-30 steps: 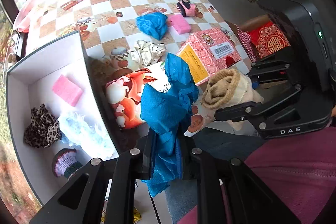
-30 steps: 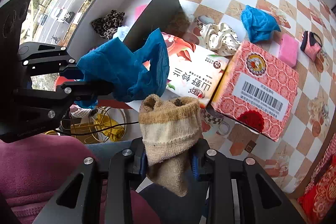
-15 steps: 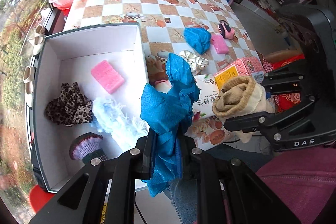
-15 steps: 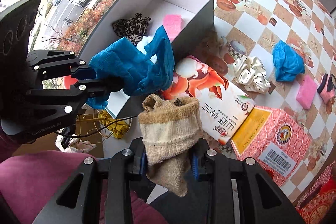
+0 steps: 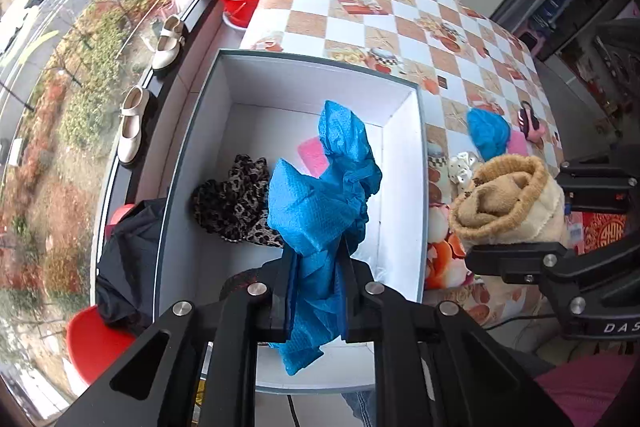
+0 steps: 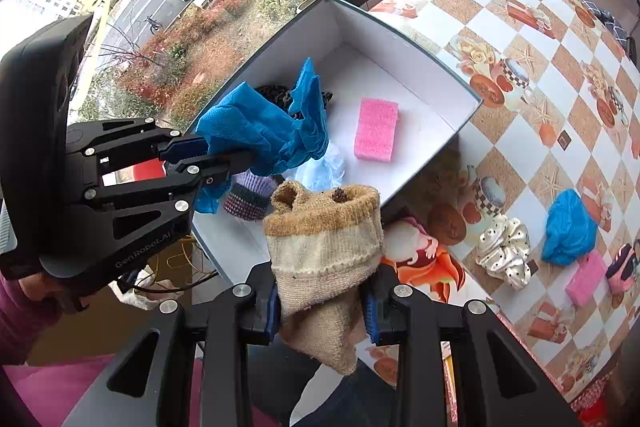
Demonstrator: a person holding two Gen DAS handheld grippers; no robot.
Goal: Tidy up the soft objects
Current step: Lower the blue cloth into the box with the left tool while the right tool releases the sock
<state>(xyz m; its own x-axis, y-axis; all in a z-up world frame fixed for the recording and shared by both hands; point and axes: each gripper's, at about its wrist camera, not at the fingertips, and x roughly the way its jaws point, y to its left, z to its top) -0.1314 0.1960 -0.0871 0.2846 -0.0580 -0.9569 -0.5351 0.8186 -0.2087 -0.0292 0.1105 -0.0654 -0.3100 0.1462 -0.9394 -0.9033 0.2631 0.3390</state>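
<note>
Along the left runs a window ledge with a pair of cream shoes (image 5: 132,131), and the white box (image 5: 416,187) sits hard against that table edge, its thin grey-rimmed walls upright and its far half bare, leaving open floor inside. The left gripper (image 5: 316,267) hangs over the box's near part, jaws clenched on a crumpled blue cloth (image 5: 324,195), thin, dimpled and papery, that bunches up above the fingers. Under it in the box lie a leopard-print scrunchie (image 5: 232,199), a flat pink sponge (image 6: 376,135), a pale blue fluffy piece (image 6: 324,165) and a purple ribbed knit item (image 6: 250,197). Just beside the box's right wall, over a printed orange-and-white carton (image 6: 424,259), the right gripper (image 6: 322,303) grasps a beige sock (image 6: 324,247), coarse knit with a rolled tan cuff, its toe dangling below the pads. Farther right the checkered tablecloth (image 6: 520,75) is roomy, carrying a cream dotted scrunchie (image 6: 506,253), a second blue cloth (image 6: 568,227), another pink sponge (image 6: 586,279) and a small pink-and-black item (image 6: 622,269).
</note>
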